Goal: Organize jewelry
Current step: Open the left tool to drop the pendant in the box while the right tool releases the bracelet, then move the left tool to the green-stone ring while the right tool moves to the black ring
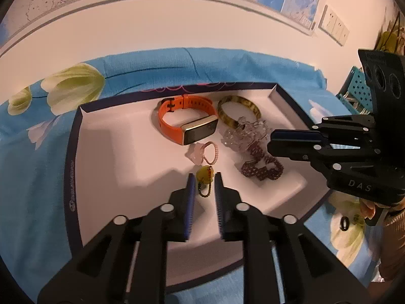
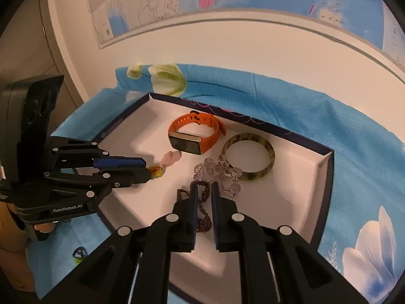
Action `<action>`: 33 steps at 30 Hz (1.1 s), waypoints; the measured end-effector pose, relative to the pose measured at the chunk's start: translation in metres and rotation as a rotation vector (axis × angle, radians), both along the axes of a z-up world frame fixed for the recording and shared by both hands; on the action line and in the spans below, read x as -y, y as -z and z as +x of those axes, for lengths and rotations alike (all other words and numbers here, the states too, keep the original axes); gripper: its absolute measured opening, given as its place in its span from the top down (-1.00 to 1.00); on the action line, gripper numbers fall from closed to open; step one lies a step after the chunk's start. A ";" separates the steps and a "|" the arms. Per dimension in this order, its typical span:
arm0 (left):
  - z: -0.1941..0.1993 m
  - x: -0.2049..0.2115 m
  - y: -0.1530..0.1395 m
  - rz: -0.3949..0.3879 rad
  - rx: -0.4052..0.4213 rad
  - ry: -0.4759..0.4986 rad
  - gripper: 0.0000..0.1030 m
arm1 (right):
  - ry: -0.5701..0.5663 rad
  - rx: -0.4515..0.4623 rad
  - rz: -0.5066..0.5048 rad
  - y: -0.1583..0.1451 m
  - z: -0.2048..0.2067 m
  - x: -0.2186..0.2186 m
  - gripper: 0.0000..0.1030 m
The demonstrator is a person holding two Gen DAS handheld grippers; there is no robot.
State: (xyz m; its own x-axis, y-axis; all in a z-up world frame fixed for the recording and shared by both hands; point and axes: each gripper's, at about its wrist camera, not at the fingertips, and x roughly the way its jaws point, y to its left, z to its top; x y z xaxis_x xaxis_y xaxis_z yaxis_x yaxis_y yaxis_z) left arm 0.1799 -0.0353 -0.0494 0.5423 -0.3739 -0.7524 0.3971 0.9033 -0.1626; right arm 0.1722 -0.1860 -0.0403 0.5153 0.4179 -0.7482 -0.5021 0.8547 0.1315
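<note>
A: What are the two tools doing?

B: The left tool point(image 1: 204, 177) has its fingers a little apart with the yellow charm ring point(image 1: 204, 174) between the tips; whether they touch it, I cannot tell. The right tool point(image 2: 203, 190) is also slightly parted, straddling the dark beaded chain point(image 2: 202, 215).

A: What's in the box?

B: The shallow white tray point(image 1: 101, 157) with dark walls holds everything. Near its middle, just past the charm, lies the pink ring point(image 1: 211, 152). The clear crystal bracelet point(image 2: 220, 174) lies against the chain. Toward the tray's far edge sits the orange smartwatch point(image 1: 187, 120), and beside it the green bangle point(image 2: 249, 157), touching the crystals.

A: Around it?

B: A blue floral cloth point(image 1: 33, 177) lies under the tray, with a small black ring point(image 1: 344, 223) on it by the near right corner, and a map point(image 2: 177, 0) on the wall behind
</note>
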 end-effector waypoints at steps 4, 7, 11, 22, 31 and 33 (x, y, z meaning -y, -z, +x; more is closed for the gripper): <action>-0.014 -0.010 -0.013 -0.019 0.059 -0.016 0.35 | 0.005 0.024 0.038 -0.009 -0.013 0.007 0.49; -0.035 -0.024 -0.030 -0.057 0.122 -0.019 0.19 | -0.007 0.044 0.069 -0.017 -0.028 0.009 0.35; -0.062 -0.045 -0.046 -0.086 0.180 -0.041 0.10 | -0.038 0.072 0.097 -0.026 -0.051 0.009 0.25; -0.124 -0.078 -0.042 -0.079 0.220 -0.052 0.05 | -0.110 0.065 0.088 -0.014 -0.110 -0.009 0.00; -0.161 -0.066 -0.021 -0.071 0.199 0.022 0.05 | 0.074 0.044 0.132 -0.008 -0.139 0.048 -0.07; -0.166 -0.063 -0.018 -0.078 0.191 0.040 0.04 | 0.129 0.039 0.126 -0.005 -0.142 0.066 -0.07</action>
State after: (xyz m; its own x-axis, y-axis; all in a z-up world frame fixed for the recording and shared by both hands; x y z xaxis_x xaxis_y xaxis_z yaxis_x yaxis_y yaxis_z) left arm 0.0137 0.0275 -0.0311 0.6557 -0.4509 -0.6056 0.4628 0.8738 -0.1495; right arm 0.0299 -0.2517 -0.0350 0.5978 0.4358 -0.6728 -0.3965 0.8902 0.2243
